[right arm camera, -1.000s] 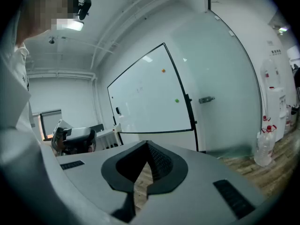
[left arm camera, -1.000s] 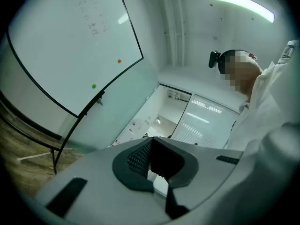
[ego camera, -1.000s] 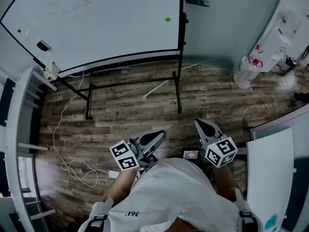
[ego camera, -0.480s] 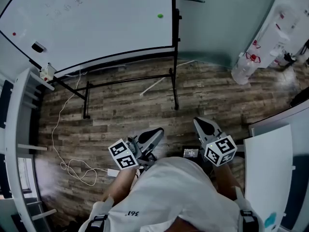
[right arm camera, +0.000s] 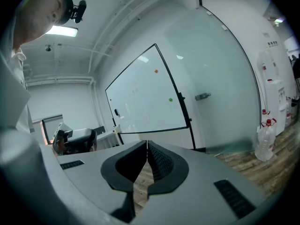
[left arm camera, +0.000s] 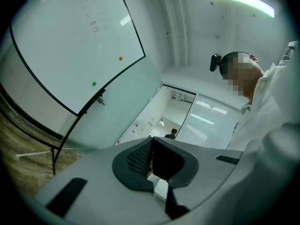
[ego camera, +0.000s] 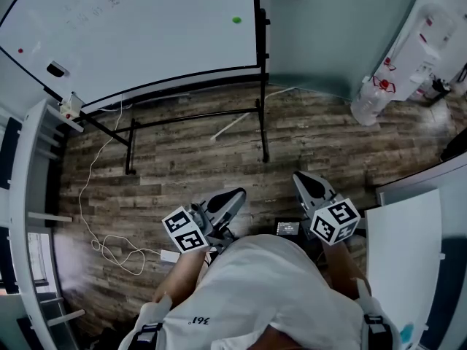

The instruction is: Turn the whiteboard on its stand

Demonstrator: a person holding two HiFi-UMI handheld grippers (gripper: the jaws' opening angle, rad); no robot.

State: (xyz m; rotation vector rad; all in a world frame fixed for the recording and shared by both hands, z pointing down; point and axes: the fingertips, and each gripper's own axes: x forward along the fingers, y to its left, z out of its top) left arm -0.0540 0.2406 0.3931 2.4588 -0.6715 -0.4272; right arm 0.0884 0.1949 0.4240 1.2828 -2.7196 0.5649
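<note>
- The left gripper is clamped right down, pad against pad, with nothing between them.
- The right gripper is the same: jaws together and empty, only wooden floor showing past them.
- Both sit close in at the person's body and point forward over the boards.
- The whiteboard is ahead of both grippers and well apart from them, up on its black stand.
- Its long axis runs sideways across the line the grippers point along, and most of it spreads out beyond the left gripper.
- The stand's near post rises ahead, roughly between the two grippers, so I judge neither hand clearly closer.
- The head view cuts off the board's top and far corner.
- Any pivot fitting is too small to make out, and the writing is too faint to read.
</note>
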